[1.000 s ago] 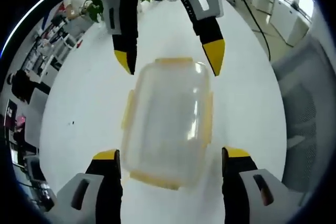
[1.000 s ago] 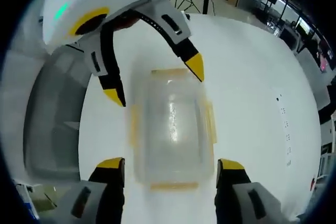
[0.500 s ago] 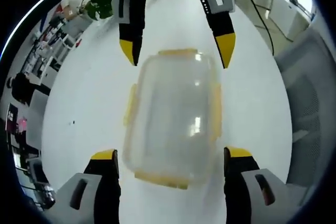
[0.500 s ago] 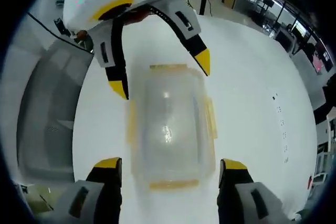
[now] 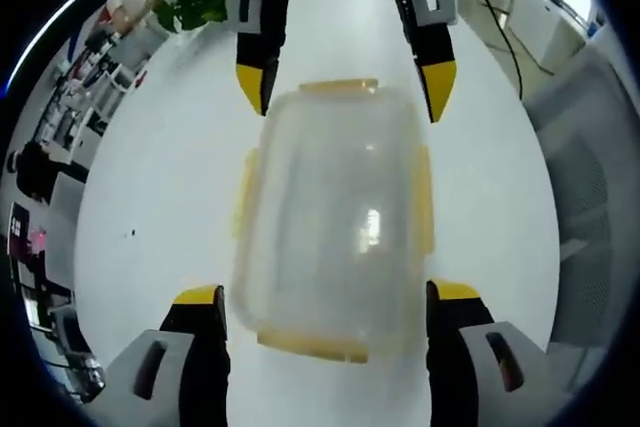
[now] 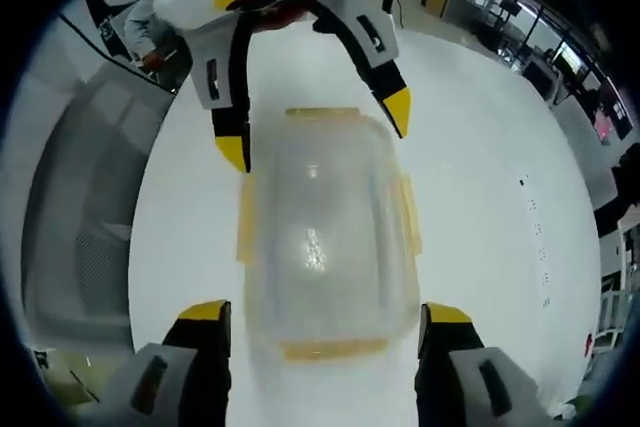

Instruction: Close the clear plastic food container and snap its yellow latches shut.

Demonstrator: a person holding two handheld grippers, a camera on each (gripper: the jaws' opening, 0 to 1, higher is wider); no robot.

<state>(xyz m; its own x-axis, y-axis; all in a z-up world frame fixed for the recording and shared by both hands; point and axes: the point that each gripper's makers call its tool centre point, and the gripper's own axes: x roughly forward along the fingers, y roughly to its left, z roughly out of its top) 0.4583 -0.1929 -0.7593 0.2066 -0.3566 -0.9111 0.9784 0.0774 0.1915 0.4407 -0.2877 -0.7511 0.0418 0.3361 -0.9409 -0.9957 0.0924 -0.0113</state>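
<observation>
The left gripper (image 5: 325,297) has its yellow-tipped jaws spread wide, one on each side of the near end of the container, touching nothing. The right gripper (image 6: 320,309) is spread the same way at the opposite end; in the left gripper view it reaches in from the top (image 5: 346,87), its tips flanking the far corners.

Largest in sight is the white round tabletop (image 5: 160,197), smooth and bare around the work. On it, midway between the two grippers, lies the clear rectangular plastic food container (image 5: 335,217), its lid seated on top, apparently level. The four yellow latches come next: one long-side latch (image 5: 246,192) and its opposite (image 5: 424,197), plus the end latches (image 5: 340,87) and (image 5: 305,343). All seem flared outward, so likely none is snapped yet.

Judging by the thin transparent walls and nothing visible inside, the box should be light and slippery and could skate across the table under a sideways push. The lid will flex. Better to press down on each latch flap while the other gripper braces the opposite rim.
</observation>
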